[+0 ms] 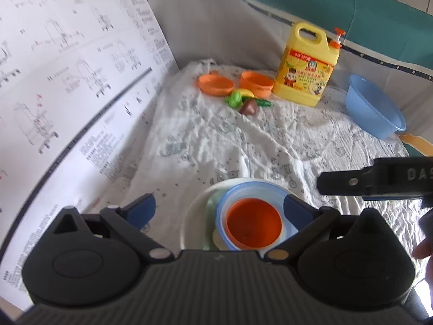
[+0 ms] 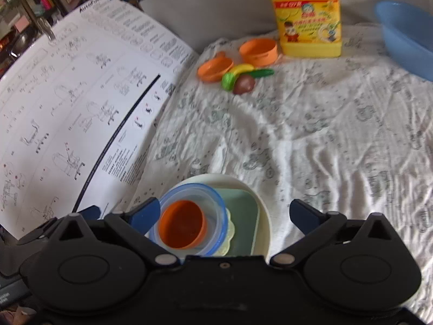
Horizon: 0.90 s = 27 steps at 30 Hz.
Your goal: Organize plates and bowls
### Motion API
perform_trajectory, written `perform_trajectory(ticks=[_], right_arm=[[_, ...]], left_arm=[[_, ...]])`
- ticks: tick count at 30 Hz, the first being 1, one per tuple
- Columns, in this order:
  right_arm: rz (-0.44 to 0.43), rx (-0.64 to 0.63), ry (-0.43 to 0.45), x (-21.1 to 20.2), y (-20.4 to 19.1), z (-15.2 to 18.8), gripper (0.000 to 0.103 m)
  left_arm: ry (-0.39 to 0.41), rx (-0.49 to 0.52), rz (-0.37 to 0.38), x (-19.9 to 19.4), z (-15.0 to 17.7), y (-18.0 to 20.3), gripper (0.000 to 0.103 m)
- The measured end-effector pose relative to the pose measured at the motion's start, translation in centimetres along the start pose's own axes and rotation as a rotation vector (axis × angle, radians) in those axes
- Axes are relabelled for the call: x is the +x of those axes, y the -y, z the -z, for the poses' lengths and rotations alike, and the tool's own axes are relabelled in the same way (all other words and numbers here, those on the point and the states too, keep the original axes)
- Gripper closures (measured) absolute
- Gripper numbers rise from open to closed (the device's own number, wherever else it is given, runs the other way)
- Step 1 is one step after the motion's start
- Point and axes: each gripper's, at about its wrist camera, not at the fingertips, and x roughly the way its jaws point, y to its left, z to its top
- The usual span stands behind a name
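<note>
Landmark: you have the stack of dishes (image 1: pixel 243 216) right in front of both grippers; every place below is given from it.
Stack: an orange bowl (image 1: pixel 253 222) sits inside a blue-rimmed bowl (image 2: pixel 211 197), on a pale green square plate (image 2: pixel 243 216), all on a white round plate (image 1: pixel 193 214).
Left gripper (image 1: pixel 219 211): your jaws stand wide apart, one blue fingertip (image 1: pixel 140 211) left of the stack, the other over its right rim; nothing is clamped.
Right gripper (image 2: pixel 224 216): your jaws stand wide apart and hold nothing; the left fingertip (image 2: pixel 146 212) overlaps the blue-rimmed bowl's edge in view, and whether it touches I cannot tell.
Open room: beyond the stack you have a broad stretch of wrinkled printed cloth (image 2: pixel 311 135).
Left edge: a large instruction sheet (image 1: pixel 67 94) rises just left of the stack.
Far side: an orange plate (image 1: pixel 216 84), an orange bowl by the jug (image 1: pixel 256 83) and toy food (image 1: pixel 247 101) lie well beyond the stack, near a yellow detergent jug (image 1: pixel 305 73).
Far right: a blue basin (image 1: pixel 373 108) leans at the cloth's edge.
Cut off: each gripper body hides the stack's near rim; a small pale scalloped plate (image 2: pixel 230 233) shows only partly.
</note>
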Motion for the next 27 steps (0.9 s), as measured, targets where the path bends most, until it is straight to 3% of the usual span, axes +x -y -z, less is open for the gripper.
perform_trajectory(ticks=[7, 19, 27], right_arm=[[0.012, -0.062, 0.092, -3.7, 1.6, 1.9, 0.0], [0.113, -0.19, 0.045, -6.4, 1.9, 6.6, 0.0], [0.183, -0.289, 0.074, -7.4, 0.8, 8.8, 0.0]], left_arm=[[0.049, 0.034, -0.015, -2.6, 1.6, 0.0, 0.0], [0.069, 0.059, -0.019, -5.5, 4.5, 0.8, 0.0], [0.068, 0.1, -0.03, -6.5, 6.1, 1.5, 0.0]])
